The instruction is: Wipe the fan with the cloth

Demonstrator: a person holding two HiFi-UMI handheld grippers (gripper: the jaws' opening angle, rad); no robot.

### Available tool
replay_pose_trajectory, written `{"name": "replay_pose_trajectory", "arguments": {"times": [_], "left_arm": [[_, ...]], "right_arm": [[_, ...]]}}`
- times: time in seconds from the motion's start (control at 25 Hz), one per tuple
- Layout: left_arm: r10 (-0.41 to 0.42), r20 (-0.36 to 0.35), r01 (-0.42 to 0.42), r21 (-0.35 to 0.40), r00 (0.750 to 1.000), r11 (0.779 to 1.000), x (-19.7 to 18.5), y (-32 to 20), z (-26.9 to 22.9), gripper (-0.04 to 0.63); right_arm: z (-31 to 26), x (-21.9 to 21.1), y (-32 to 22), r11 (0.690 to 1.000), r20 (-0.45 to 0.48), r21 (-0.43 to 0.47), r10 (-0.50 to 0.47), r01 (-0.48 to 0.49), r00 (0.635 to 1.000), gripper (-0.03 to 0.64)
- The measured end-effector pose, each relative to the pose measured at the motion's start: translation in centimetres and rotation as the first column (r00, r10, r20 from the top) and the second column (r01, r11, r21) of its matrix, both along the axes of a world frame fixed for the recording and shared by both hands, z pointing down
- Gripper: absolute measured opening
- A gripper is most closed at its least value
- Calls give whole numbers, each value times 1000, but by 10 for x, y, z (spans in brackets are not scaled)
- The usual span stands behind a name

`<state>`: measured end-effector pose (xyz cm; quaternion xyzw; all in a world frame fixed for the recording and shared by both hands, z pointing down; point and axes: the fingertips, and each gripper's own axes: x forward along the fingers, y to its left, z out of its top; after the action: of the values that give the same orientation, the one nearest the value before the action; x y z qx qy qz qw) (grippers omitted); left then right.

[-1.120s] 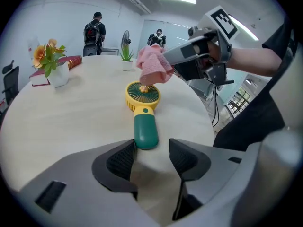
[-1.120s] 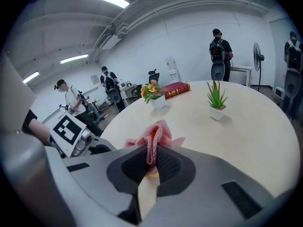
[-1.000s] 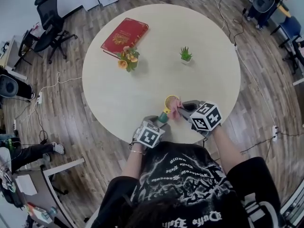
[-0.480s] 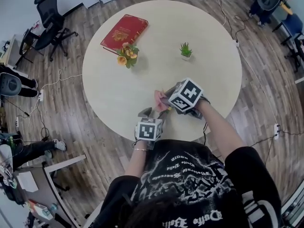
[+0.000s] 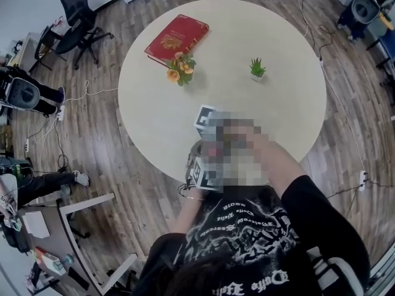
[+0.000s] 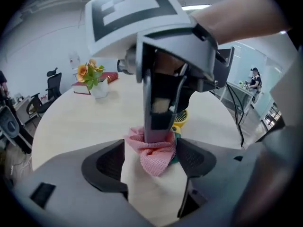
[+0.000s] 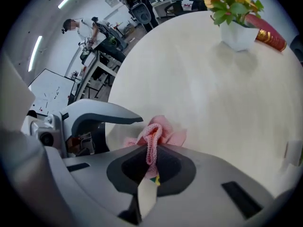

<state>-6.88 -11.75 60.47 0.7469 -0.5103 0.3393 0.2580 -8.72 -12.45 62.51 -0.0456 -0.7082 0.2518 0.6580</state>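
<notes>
Two grippers meet over the near edge of one round table [image 5: 278,103]. One, the right gripper [image 7: 150,162], is clamped on the single pink cloth [image 7: 158,131]. It holds the cloth between the jaws of the left gripper [image 6: 151,161], which have just been opening and stand wide, not pressing it. One yellow fan [image 6: 182,119] stands just behind the cloth. Farther off sit one red book [image 5: 177,39], one flower pot [image 5: 181,68] and one green plant [image 5: 257,69].

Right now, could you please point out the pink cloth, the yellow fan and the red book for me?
pink cloth [image 6: 154,156], left gripper view, on its hanging corner.
yellow fan [image 6: 182,117], left gripper view, on its grille rim.
red book [image 5: 177,39], head view, on its cover's middle.
</notes>
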Motion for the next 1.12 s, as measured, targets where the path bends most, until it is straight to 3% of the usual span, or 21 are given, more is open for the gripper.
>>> {"name": "replay_pose_trajectory", "arguments": {"times": [0.24, 0.44, 0.64, 0.92, 1.12], "left_arm": [[-46, -54, 43, -59, 997, 997, 0, 4, 5, 353], [-61, -55, 56, -84, 997, 995, 0, 5, 6, 357], [-67, -41, 63, -79, 997, 995, 2, 8, 6, 357], [-81, -31, 79, -76, 996, 994, 3, 9, 5, 357], [-80, -20, 79, -69, 997, 995, 4, 10, 5, 357]], "right_arm": [[4, 12, -12, 998, -79, 32, -55, 58, 995, 28], [-2, 32, -31, 999, -104, 44, -16, 21, 994, 28], [-2, 56, -58, 986, -120, 166, 6, 14, 993, 28], [-10, 92, -82, 974, -92, 178, 156, -138, 983, 28], [-17, 112, -88, 945, 16, 139, 298, -297, 955, 28]]}}
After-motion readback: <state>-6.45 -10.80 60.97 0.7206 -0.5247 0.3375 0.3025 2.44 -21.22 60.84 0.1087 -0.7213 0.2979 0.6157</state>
